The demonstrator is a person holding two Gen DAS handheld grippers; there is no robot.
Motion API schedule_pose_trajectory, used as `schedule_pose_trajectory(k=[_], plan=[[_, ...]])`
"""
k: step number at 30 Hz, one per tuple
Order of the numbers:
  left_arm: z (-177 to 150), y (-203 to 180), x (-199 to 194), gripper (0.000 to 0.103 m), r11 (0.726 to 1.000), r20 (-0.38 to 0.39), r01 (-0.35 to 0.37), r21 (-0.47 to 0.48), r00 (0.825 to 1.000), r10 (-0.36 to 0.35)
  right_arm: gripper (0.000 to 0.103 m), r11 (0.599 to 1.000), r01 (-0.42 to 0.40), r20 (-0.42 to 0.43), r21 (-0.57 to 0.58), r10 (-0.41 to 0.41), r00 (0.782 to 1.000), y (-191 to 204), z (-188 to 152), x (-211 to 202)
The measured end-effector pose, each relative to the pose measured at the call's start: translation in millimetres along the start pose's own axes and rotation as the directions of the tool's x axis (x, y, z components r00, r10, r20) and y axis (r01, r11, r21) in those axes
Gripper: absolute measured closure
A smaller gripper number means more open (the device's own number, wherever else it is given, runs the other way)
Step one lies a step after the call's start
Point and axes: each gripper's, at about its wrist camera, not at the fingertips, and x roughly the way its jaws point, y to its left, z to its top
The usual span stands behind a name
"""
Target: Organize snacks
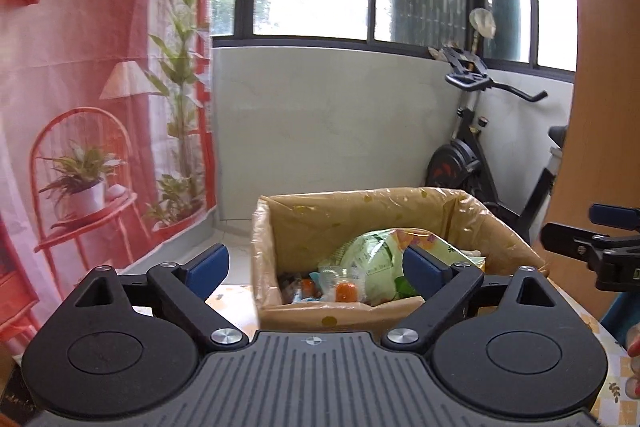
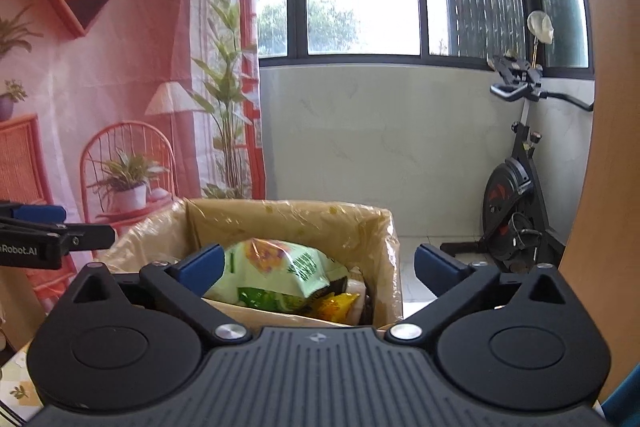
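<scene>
- 2 black two-finger grippers with blue pads, both with jaws spread wide and nothing between them: left gripper (image 1: 316,265), right gripper (image 2: 318,265).
- 1 brown cardboard box lined with clear plastic film (image 1: 360,207), standing on a patterned tablecloth (image 1: 612,379), just ahead of both grippers.
- 1 large pale-green crinkled snack bag (image 2: 288,267), lying on top inside the box.
- 1 yellow snack packet (image 2: 336,305), beside and under the green bag.
- Several small wrapped snacks, some orange (image 1: 346,291), at the box's near end.
- 1 black exercise bike (image 2: 516,195), by the white wall under the window.
- 1 pink printed backdrop (image 1: 80,67), hanging at left.
</scene>
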Motion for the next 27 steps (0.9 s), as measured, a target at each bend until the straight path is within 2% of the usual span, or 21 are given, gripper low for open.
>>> schedule_pose_trajectory(k=[6,12,16,21,27], plan=[[6,-4,-39,0.008,0.996,0.046,-0.086,0.034,0.995,0.085,0.000,0.999,-0.023,0.023,0.038,0.022,0.999,11,6,-33],[13,-2,-85,0.008,0.995,0.058,-0.095,0.016,0.994,0.094,0.000,0.997,-0.037,0.054,0.063,0.034,0.998,23,16,-70],[13,0,-113,0.008,0.993,0.046,-0.117,-0.002,0.992,0.117,0.000,0.998,-0.002,0.075,0.069,-0.004,0.997,31,21,-99],[9,-6,-141,0.008,0.990,0.065,-0.137,0.020,0.989,0.135,0.000,0.996,-0.015,0.126,0.083,0.004,0.992,44,20,-136],[4,-8,-153,0.008,0.993,0.064,-0.117,0.016,0.991,0.116,0.000,0.998,-0.030,0.118,0.051,0.024,0.993,60,18,-155]])
